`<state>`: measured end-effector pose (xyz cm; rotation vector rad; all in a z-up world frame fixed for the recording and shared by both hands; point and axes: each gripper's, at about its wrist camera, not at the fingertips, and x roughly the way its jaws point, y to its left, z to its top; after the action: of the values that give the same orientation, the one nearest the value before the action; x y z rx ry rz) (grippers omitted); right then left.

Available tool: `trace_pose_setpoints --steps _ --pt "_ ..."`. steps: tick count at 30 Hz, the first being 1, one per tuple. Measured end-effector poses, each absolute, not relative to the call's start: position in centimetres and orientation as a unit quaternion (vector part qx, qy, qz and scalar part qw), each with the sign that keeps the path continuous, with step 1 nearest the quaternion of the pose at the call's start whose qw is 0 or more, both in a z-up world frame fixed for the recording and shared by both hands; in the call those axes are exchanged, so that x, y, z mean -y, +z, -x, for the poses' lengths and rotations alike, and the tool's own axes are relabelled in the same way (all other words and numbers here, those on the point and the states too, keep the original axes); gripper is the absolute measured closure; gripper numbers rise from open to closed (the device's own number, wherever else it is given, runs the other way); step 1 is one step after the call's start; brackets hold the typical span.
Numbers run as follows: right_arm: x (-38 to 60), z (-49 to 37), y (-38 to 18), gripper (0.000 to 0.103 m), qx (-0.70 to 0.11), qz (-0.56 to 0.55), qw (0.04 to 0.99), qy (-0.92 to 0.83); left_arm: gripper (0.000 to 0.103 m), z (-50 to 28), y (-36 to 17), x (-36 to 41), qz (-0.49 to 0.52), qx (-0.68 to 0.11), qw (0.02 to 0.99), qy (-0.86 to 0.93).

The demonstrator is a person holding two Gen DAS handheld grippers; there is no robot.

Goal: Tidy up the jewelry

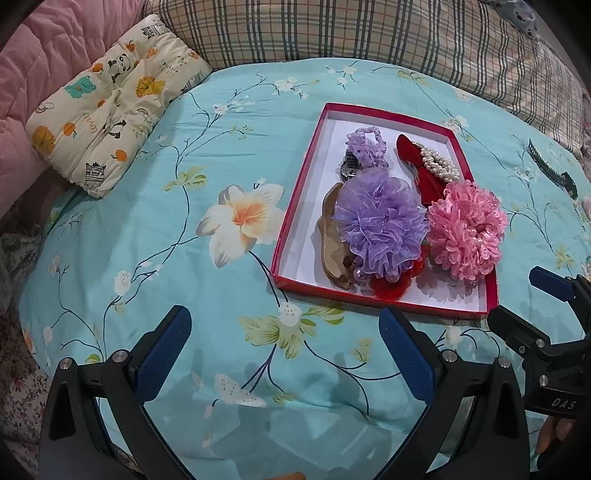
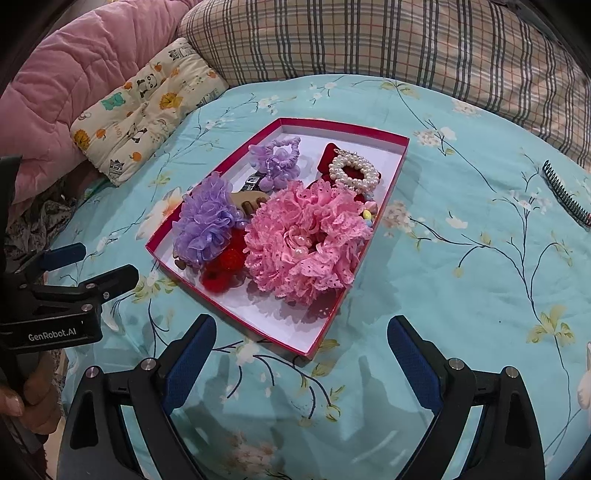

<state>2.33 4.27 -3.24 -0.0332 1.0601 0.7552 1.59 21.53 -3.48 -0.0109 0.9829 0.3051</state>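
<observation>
A shallow red box (image 1: 295,206) (image 2: 391,177) with a white floor lies on the blue floral bedspread. It holds a big purple frilly scrunchie (image 1: 380,229) (image 2: 205,221), a pink lace scrunchie (image 1: 467,229) (image 2: 306,236), a small purple scrunchie (image 1: 365,146) (image 2: 275,158), a pearl bracelet (image 1: 441,162) (image 2: 352,171) on a red piece, a tan hair claw (image 1: 332,240) and red pompoms (image 2: 221,269). My left gripper (image 1: 284,347) is open and empty, just in front of the box. My right gripper (image 2: 301,354) is open and empty at the box's near corner.
A black comb (image 1: 550,170) (image 2: 565,195) lies on the bedspread to the right of the box. An animal-print cushion (image 1: 110,103) (image 2: 147,110), a pink quilt (image 1: 37,81) and a plaid pillow (image 1: 369,33) line the back.
</observation>
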Motion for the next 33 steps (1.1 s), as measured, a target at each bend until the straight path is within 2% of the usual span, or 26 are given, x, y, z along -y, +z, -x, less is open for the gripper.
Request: trace_pose_setpoints --steps 33 --pt "-4.16 -2.58 -3.05 0.008 -0.494 0.012 0.797 0.348 0.001 -1.57 -3.11 -21.26 0.002 -0.465 0.874 0.141"
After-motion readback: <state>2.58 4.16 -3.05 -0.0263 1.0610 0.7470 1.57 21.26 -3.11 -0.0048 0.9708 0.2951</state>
